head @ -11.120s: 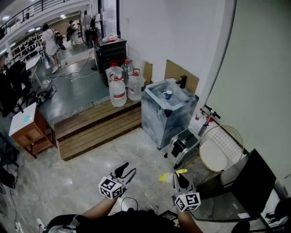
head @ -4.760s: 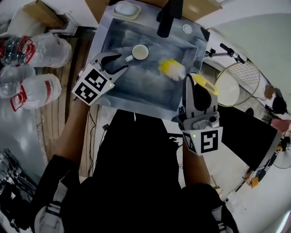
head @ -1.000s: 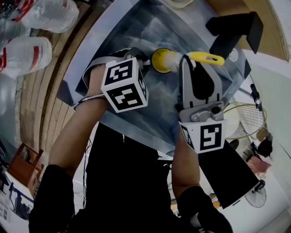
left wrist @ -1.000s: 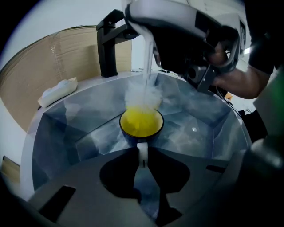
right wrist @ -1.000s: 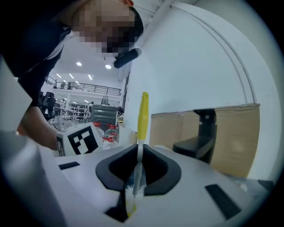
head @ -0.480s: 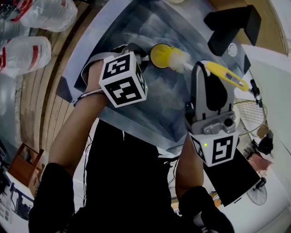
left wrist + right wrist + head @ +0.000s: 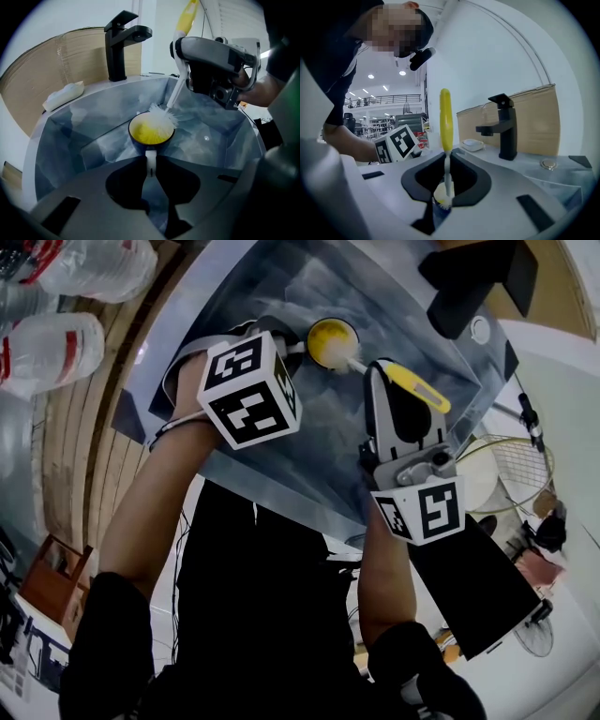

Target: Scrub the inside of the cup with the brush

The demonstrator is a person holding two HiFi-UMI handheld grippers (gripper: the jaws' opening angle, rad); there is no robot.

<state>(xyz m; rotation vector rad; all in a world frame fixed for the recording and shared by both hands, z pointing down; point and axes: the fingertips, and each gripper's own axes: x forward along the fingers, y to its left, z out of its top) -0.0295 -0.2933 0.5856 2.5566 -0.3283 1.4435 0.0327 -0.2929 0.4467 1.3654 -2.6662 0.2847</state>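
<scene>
The cup [image 7: 151, 132], dark outside and yellow inside, hangs over the grey sink basin [image 7: 70, 136]. My left gripper [image 7: 150, 161] is shut on the cup's white handle [image 7: 150, 158]. The brush has a yellow handle [image 7: 446, 117] and a thin white shaft [image 7: 448, 178], and my right gripper [image 7: 448, 161] is shut on that shaft. Its white bristle head [image 7: 161, 117] sits at the cup's right rim, dipping inside. In the head view the cup [image 7: 328, 336] lies between the left gripper's marker cube [image 7: 248, 390] and my right gripper [image 7: 375, 376].
A black faucet [image 7: 123, 42] stands on the sink's back ledge, with a soap dish [image 7: 63, 93] to its left and a round metal button [image 7: 548, 164] on the counter. Big water bottles [image 7: 56, 343] lie on the wooden step left of the sink.
The right gripper swung out to the right, drawing the brush head partly from the cup, then came back so the bristles dip into the cup again. The left gripper kept hold of the cup.
</scene>
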